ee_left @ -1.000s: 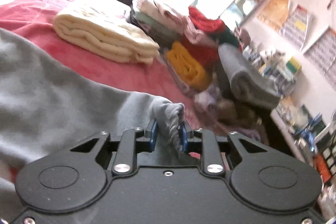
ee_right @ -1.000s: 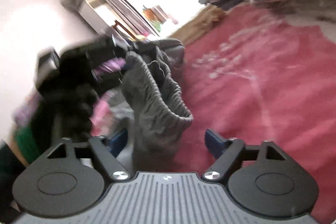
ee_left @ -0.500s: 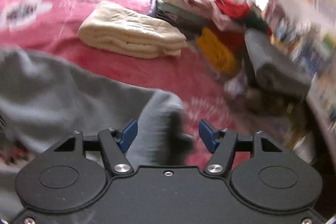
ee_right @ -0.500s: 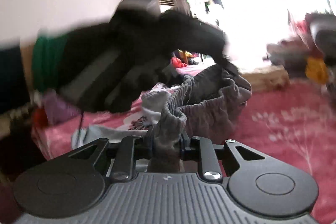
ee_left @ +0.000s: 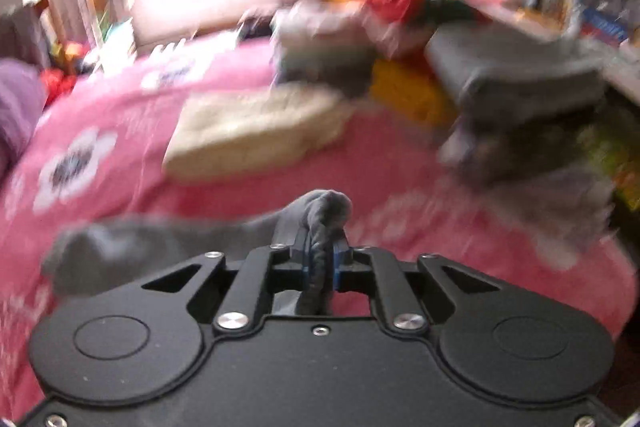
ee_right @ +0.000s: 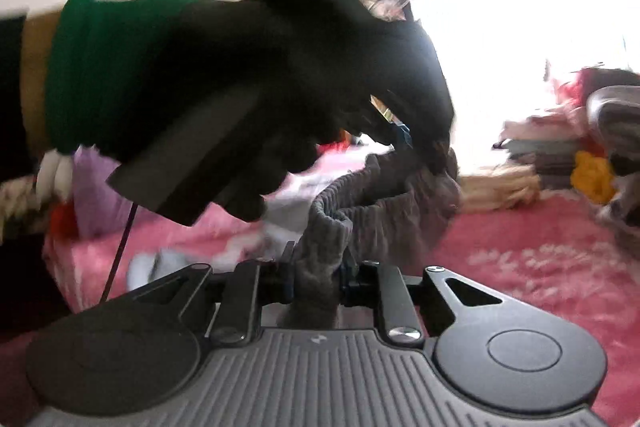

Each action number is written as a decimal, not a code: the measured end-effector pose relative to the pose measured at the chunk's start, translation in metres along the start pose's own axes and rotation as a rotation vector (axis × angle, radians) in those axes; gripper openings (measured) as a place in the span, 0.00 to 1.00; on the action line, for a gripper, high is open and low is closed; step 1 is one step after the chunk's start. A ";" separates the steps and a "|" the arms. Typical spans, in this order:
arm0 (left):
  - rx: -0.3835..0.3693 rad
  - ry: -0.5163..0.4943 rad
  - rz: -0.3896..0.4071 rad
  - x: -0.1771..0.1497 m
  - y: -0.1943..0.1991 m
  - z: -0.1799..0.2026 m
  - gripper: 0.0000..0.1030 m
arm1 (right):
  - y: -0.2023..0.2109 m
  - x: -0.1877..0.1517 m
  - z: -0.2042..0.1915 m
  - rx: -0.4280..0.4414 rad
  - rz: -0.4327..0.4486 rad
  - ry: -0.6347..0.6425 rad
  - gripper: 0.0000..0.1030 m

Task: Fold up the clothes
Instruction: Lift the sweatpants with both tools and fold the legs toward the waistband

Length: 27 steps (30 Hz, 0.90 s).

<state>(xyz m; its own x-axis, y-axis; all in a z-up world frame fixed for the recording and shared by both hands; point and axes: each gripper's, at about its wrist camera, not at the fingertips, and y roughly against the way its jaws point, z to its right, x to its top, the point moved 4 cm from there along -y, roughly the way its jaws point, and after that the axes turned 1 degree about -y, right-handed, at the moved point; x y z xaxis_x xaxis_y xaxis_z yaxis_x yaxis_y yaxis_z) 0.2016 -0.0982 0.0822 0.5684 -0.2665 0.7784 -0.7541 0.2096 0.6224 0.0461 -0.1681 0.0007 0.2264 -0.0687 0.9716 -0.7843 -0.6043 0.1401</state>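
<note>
My left gripper (ee_left: 320, 263), open half a second ago, now pinches the grey garment (ee_left: 160, 243); right gripper (ee_right: 316, 273) clamps its waistband. Garment lifted over bed (ee_left: 120, 115), ready to spread.

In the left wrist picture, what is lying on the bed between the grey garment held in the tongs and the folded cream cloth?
Nothing: in the left wrist view, only bare pink bedspread separates the grey garment, clamped in the left tongs, from the folded cream cloth.

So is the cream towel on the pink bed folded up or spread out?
Folded. The cream towel sits as a thick, compact bundle on the pink bed cover, not spread flat. Blur hides how neat the layers are.
</note>
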 end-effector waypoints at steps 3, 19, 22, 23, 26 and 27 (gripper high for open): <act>-0.025 -0.029 0.082 0.037 0.033 0.012 0.06 | 0.030 0.026 0.017 -0.004 0.106 -0.073 0.17; -0.375 0.226 0.403 0.169 0.177 0.012 0.06 | 0.175 0.244 0.009 -0.078 0.410 0.056 0.17; -0.414 0.283 0.409 0.164 0.172 -0.010 0.06 | 0.144 0.243 -0.006 -0.065 0.337 0.088 0.17; -0.414 0.304 0.394 0.155 0.161 -0.024 0.06 | 0.133 0.237 -0.014 -0.057 0.307 0.094 0.17; -0.404 0.376 0.344 0.121 0.125 -0.074 0.06 | 0.072 0.205 -0.029 -0.019 0.193 0.081 0.16; -0.386 0.406 0.323 0.106 0.111 -0.096 0.06 | 0.046 0.191 -0.035 -0.003 0.145 0.063 0.16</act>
<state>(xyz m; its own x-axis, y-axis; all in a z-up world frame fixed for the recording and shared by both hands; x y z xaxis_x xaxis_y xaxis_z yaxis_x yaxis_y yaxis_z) 0.2099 -0.0134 0.2415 0.4689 0.2281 0.8533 -0.7786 0.5628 0.2774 0.0329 -0.1813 0.1993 0.0740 -0.1050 0.9917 -0.8077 -0.5897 -0.0022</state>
